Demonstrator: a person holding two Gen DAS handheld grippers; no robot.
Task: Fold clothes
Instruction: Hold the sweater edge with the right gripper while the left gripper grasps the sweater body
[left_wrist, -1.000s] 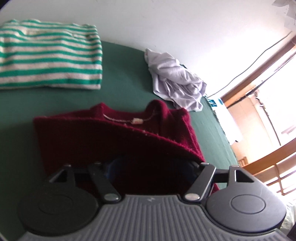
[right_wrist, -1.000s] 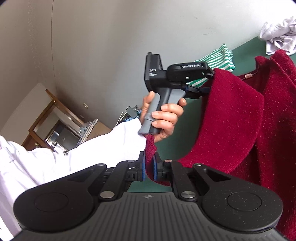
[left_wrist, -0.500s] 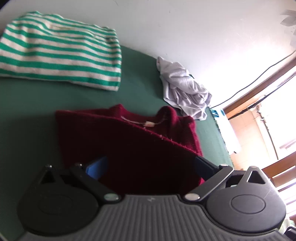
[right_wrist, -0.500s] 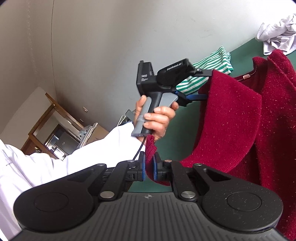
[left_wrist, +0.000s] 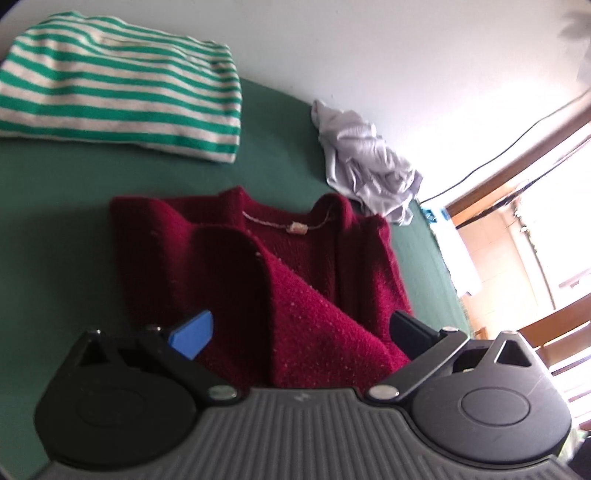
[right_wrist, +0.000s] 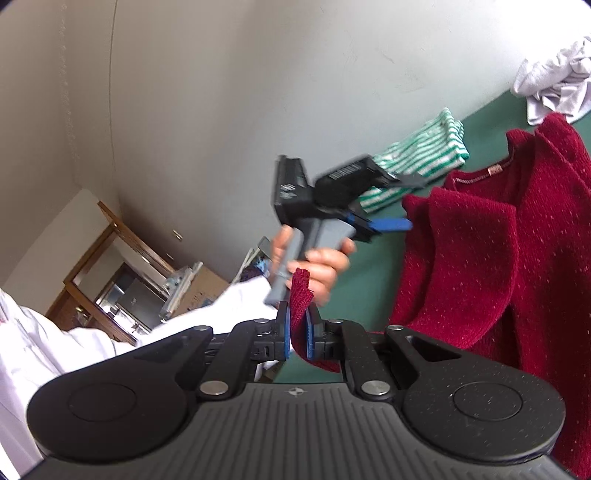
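Tool-wise, my right tool (right_wrist: 296, 334) pinches the red sweater (left_wrist: 280, 280) hem above the green surface (left_wrist: 66, 206), my left tool (left_wrist: 301, 326) gapes empty; striped shirt (left_wrist: 118, 85) folded, sweater half-folded, white garment (left_wrist: 369, 173) waiting.

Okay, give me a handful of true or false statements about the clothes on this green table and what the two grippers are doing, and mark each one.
1. The right gripper is shut on the red sweater. True.
2. The left gripper is clamped on the sweater. False: its jaws stand wide open, gripping nothing.
3. The striped shirt lies folded on the table. True.
4. The white garment is neatly folded. False: it lies crumpled.
5. The striped shirt lies on top of the sweater. False: they lie apart.
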